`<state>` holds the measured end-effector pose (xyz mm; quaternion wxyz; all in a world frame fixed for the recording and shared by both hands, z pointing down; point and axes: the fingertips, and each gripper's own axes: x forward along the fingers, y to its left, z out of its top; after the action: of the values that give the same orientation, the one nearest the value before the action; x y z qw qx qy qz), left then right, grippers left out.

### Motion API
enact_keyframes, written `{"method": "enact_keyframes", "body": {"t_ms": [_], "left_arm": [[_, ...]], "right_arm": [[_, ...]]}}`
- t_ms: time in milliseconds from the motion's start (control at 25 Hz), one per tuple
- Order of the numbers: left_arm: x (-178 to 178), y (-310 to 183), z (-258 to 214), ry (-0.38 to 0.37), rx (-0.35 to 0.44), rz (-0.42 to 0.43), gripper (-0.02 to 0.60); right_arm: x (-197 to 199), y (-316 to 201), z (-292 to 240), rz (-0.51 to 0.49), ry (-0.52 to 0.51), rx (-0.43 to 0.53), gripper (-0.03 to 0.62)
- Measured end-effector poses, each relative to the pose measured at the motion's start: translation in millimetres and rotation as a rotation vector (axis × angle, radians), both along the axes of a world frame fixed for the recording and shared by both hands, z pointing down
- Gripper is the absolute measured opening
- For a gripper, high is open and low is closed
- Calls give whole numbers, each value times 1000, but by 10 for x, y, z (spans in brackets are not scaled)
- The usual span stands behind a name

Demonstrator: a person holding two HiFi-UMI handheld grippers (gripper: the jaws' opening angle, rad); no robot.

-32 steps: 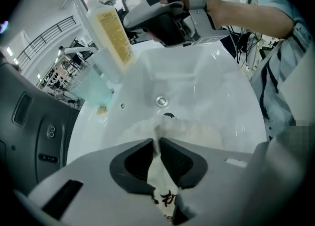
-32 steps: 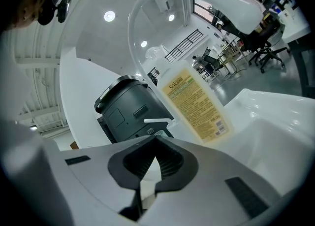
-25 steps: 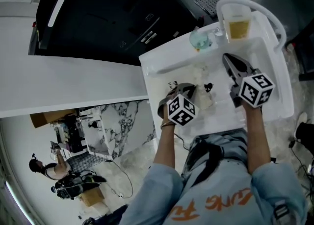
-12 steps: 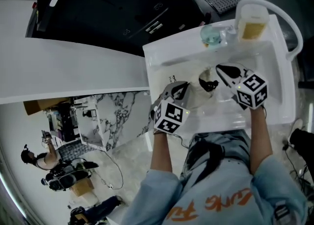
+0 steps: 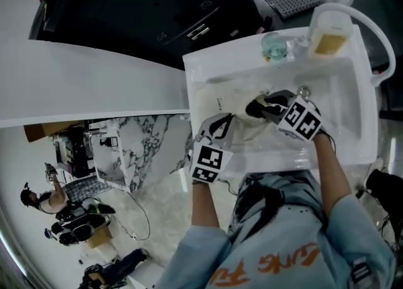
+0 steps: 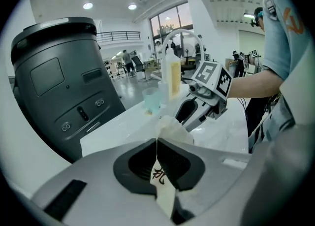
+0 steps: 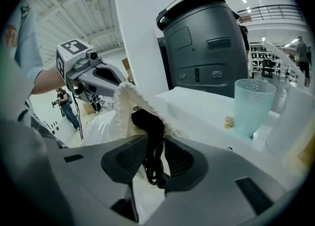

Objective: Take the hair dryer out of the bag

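Now, hair dryer [image 7: 149, 121] between right claw [image 7: 155, 145], opening

White sink [image 5: 217, 70]: pale green cup [image 5: 274, 46] and yellow-filled bottle [image 5: 332, 29] on its back ledge, cream bag [image 5: 252, 129] in the basin.

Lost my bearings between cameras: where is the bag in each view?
Head view: bag in the sink, near the centre of the picture.
Left gripper view: bag at lower centre, pinched in the jaws.
Right gripper view: bag left of centre, just beyond the jaws.
Shared landmark: the cup behind the sink, seen in all three.
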<state>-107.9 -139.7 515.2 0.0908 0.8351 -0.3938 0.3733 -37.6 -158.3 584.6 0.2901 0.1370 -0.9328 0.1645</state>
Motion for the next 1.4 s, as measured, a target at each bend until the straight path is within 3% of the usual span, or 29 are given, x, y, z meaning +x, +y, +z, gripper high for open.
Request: {"method": "enact_keyframes", "body": {"t_ms": [240, 600, 1040, 1280, 1400], "left_arm": [[-20, 57, -1, -1, 2, 3, 6], [-46, 75, -5, 60, 7, -47, 6], [3, 125, -33, 112, 32, -77, 6], [-23, 146, -23, 127, 33, -101, 8], [-59, 236, 1, 120, 13, -83, 74]], "right_arm": [[-231, -4, 257, -93, 114, 6, 166], [-480, 45, 624, -214, 241, -21, 277], [-604, 25, 856, -198, 298, -38, 290], [-589, -15, 878, -164, 336, -68, 256], [-555, -4, 898, -132, 343, -127, 244]]}}
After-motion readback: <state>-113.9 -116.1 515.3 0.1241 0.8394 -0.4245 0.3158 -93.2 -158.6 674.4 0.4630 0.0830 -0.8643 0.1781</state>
